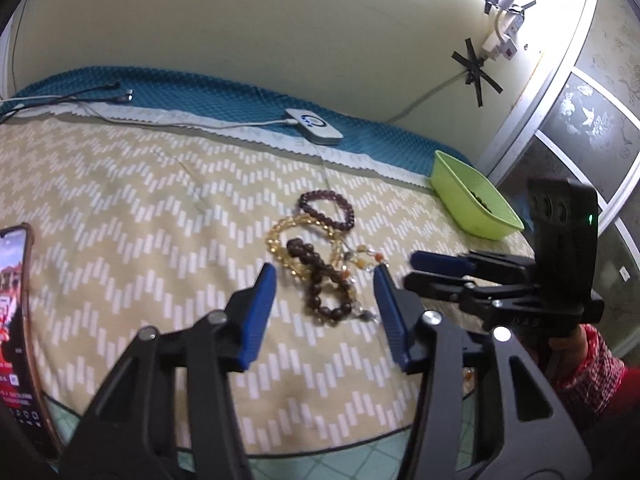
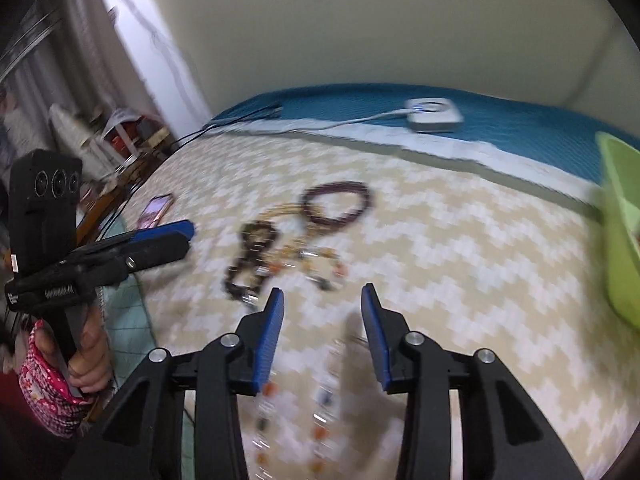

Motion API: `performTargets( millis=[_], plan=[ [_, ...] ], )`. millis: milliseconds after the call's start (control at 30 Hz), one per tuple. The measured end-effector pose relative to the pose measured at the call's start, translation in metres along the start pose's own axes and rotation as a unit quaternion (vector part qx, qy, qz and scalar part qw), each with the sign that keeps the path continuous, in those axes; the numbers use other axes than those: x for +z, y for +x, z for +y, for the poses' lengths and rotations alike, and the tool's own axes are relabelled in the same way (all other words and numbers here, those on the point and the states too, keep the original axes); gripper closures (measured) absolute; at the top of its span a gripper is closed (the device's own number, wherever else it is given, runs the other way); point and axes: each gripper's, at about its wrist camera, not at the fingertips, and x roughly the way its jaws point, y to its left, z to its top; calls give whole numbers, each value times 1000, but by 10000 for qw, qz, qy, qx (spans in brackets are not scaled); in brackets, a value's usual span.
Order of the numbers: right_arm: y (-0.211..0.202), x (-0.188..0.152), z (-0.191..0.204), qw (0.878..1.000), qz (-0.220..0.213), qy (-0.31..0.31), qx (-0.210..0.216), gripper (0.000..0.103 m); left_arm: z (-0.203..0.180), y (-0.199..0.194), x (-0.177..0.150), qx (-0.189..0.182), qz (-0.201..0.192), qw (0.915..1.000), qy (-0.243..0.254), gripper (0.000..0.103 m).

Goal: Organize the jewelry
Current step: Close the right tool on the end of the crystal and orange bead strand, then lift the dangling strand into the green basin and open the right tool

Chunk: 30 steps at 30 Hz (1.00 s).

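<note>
The tangled bead bracelets (dark brown, yellow and purple loops overlapping) sit just ahead of the left gripper, whose jaws are parted around the pile with nothing pinched. The right gripper comes in from its right, jaws a bit apart and empty as far as I can see. My worry is that grabbing one loop drags the whole knot along and drops beads short of the green tray ahead-right, or the right gripper sweeps the loose strand under it off the edge.
</note>
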Motion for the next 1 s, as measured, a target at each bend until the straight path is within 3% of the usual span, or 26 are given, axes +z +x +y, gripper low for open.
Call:
performTargets(
  millis=[100, 200, 267, 300, 333, 400, 533, 567, 633, 700, 1000],
  plan=[
    [6, 0, 24, 9983, 199, -547, 102, 88, 8, -8, -6, -9, -33, 9998, -170, 54],
    [16, -13, 37, 9930, 484, -1052, -239, 88, 15, -15, -11, -64, -4, 9995, -312, 54],
    [14, -21, 35, 9908, 422, -1244, -331, 103, 13, -16, -13, -81, 38, 9996, -249, 54],
    [9, -23, 27, 9929, 434, -1099, -151, 103, 9, -16, -13, -73, 39, 9998, -165, 54],
    [4, -24, 18, 9944, 388, -939, -285, 103, 3, -15, -13, -32, 27, 10000, -26, 54],
    [-10, -25, -5, 9975, 231, -472, -463, 103, -11, -10, -14, 35, 90, 9996, 253, 53],
    [-58, -21, -32, 9987, -384, 296, -158, 103, -52, 7, -18, -4, 232, 9947, 1001, 35],
    [-74, -18, -34, 9975, -574, 391, -104, 103, -61, 12, -18, -39, 246, 9929, 1165, 35],
    [-99, -11, -36, 9950, -879, 477, -49, 103, -85, 25, -15, -125, 283, 9873, 1559, 32],
    [-121, -3, -35, 9921, -1156, 475, -60, 103, -103, 36, -7, -166, 295, 9840, 1751, 23],
    [-190, 20, -25, 9807, -1926, 290, -162, 103, -182, 60, 18, -789, -12, 9703, 2286, 23]
  ],
)
